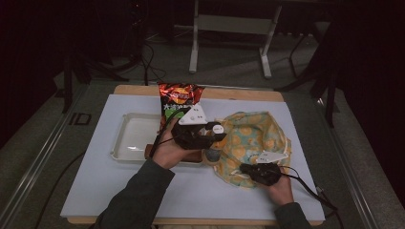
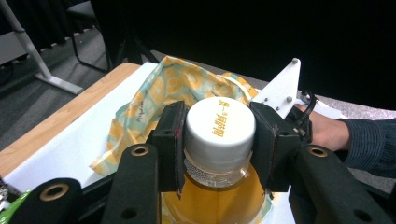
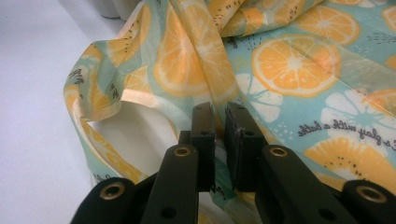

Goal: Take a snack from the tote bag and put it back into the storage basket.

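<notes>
- The left gripper is clamping the white cap of a bottle of amber liquid.
- An orange-print bag is lying behind it.
- A sleeved hand is resting at right.

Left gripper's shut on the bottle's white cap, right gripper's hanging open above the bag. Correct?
Not quite. The right gripper is shut on the bag, its jaws pinching the fabric edge, as the right gripper view shows. The left gripper does clamp the bottle's white cap.

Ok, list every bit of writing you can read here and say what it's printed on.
Bottle cap: gold characters, too blurred to read.
Orange-print bag: cursive script, roughly "a glory with a battle", uncertain.
Chip bag: brand logo and lettering, too small to read.
Floor beside the table: "ID".
</notes>
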The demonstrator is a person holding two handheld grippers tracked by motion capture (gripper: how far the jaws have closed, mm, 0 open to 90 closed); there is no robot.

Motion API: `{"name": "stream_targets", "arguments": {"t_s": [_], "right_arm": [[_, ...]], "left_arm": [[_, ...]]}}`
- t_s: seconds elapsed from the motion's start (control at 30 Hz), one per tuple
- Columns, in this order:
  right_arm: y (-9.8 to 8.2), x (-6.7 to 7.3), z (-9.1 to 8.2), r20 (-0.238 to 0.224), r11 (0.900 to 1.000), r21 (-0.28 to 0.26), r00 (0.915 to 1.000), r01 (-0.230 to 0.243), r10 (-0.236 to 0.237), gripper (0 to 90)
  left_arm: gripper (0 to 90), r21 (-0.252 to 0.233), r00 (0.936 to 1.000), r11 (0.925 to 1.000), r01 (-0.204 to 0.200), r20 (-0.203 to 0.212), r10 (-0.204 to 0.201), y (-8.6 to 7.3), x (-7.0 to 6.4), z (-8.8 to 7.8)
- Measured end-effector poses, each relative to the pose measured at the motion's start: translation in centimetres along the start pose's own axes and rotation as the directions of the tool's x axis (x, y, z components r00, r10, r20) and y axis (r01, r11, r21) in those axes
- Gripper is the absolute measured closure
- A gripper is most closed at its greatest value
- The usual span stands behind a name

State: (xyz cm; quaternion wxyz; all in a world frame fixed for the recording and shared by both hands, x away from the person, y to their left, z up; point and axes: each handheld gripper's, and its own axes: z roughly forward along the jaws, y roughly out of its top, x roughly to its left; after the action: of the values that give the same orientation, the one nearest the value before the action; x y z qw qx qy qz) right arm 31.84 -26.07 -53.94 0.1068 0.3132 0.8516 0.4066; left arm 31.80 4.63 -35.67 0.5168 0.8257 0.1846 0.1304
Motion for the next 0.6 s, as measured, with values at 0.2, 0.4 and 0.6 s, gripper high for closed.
{"name": "stream_targets", "arguments": {"t_s": [0.2,0.4,0.6], "right_arm": [[0.0,0.0,0.0,-0.001,1.0,-0.001,1.0,0.0,0.0,82.1],[0.0,0.0,0.0,-0.002,1.0,-0.001,1.0,-0.001,0.001,82.0],[0.0,0.0,0.0,-0.002,1.0,-0.001,1.0,-0.001,0.001,82.0]], "left_arm": [[58.1,0.005,0.9998,1.0,-0.004,-0.018,0.005,-0.4,0.4,-0.9],[58.1,0.007,0.9995,1.0,-0.003,-0.031,0.003,-0.8,0.9,-1.8],[58.1,0.012,0.9987,0.9999,-0.002,-0.05,0.002,-1.1,1.3,-2.7]]}}
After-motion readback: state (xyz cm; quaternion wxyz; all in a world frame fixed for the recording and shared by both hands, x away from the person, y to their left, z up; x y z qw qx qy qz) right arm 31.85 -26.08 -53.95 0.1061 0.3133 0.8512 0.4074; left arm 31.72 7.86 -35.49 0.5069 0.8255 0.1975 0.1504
